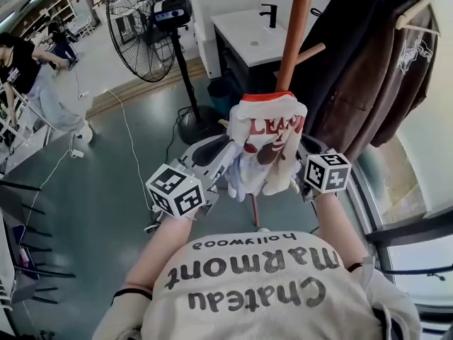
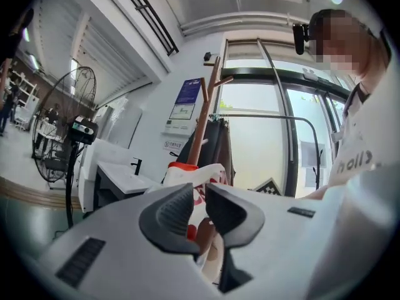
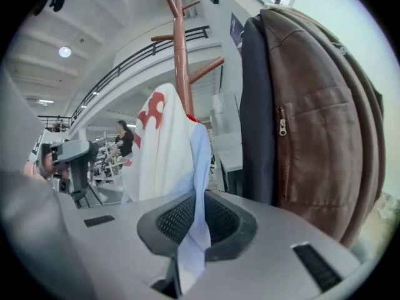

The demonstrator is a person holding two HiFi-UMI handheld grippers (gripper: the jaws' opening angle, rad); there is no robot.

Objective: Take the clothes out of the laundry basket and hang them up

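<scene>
Head view: the white garment (image 1: 267, 144), printed in red, is held up against the rack pole (image 1: 296, 34) between the left tongs (image 1: 223, 163) and the right tongs (image 1: 297, 158). A brown jacket (image 1: 382, 69) hangs right of the pole.

Left gripper view: the tongs (image 2: 200, 208) stand narrowly apart. The garment (image 2: 200, 177) shows in the gap, unpressed, below the pole (image 2: 203, 117).

Right gripper view: the tongs (image 3: 199, 217) are clamped on the garment's (image 3: 165, 149) pale edge, just in front of the pole (image 3: 181, 55).

1. Your shirt (image 1: 262, 282): dark print "Chateau Marmont" with a smaller "hollywood", upside down in the head view. The left gripper view catches only "holl".
2. Garment (image 1: 267, 129): red caps, you can read "LEA"; the rest is lost in folds.
3. Jacket (image 1: 414, 52): white print, not legible.
4. Poster (image 2: 185, 99) on the wall: blue top, text too small to read.
</scene>
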